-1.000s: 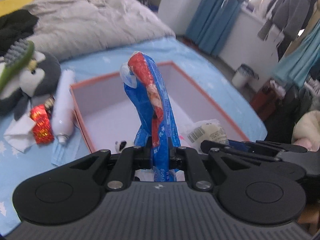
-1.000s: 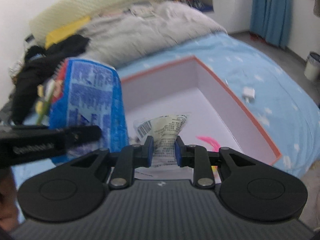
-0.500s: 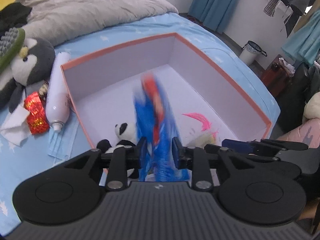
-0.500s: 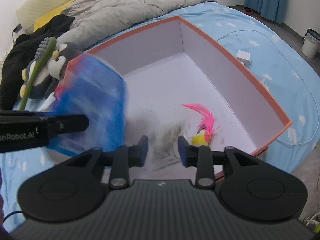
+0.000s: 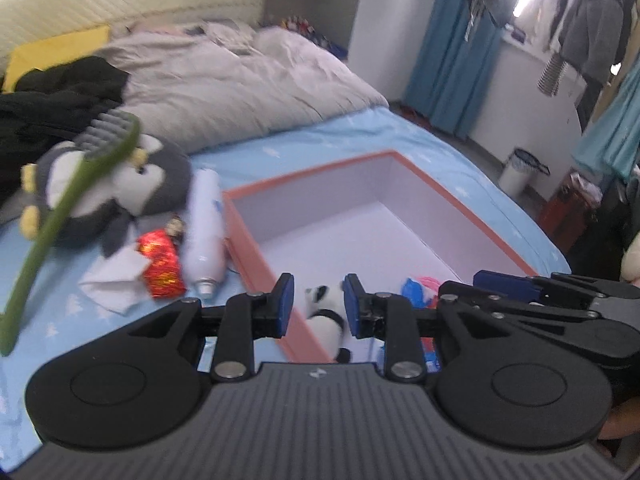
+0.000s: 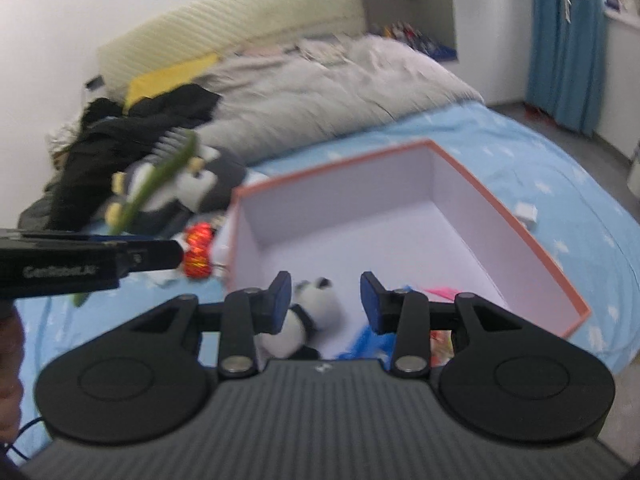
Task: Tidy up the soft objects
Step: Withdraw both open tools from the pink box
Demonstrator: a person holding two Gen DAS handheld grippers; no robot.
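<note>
My left gripper (image 5: 318, 286) is open, with nothing between its blue pads. Beyond it, a small panda plush (image 5: 326, 320) lies in the near corner of the orange-rimmed box (image 5: 312, 170), beside a blue snack pack (image 5: 414, 294). The right gripper (image 6: 325, 285) is also open and holds nothing. In its view the panda plush (image 6: 308, 316), the blue pack (image 6: 366, 340) and a pink feather toy (image 6: 440, 291) lie on the floor of the box (image 6: 332, 164). A grey penguin plush (image 5: 120, 188) sits on the bed left of the box.
A white bottle (image 5: 206, 228), a red foil item (image 5: 160, 262) and a white tissue (image 5: 114, 280) lie between the penguin and the box. A green brush (image 5: 60, 216) leans across the penguin. Behind are a grey duvet (image 5: 240, 84) and black clothes (image 5: 52, 96). A bin (image 5: 518, 170) stands by the curtains.
Both grippers have opened and let go. The blue pack and the white packet dropped into the box. Both grippers drew back and tipped upward, showing more of the room.
</note>
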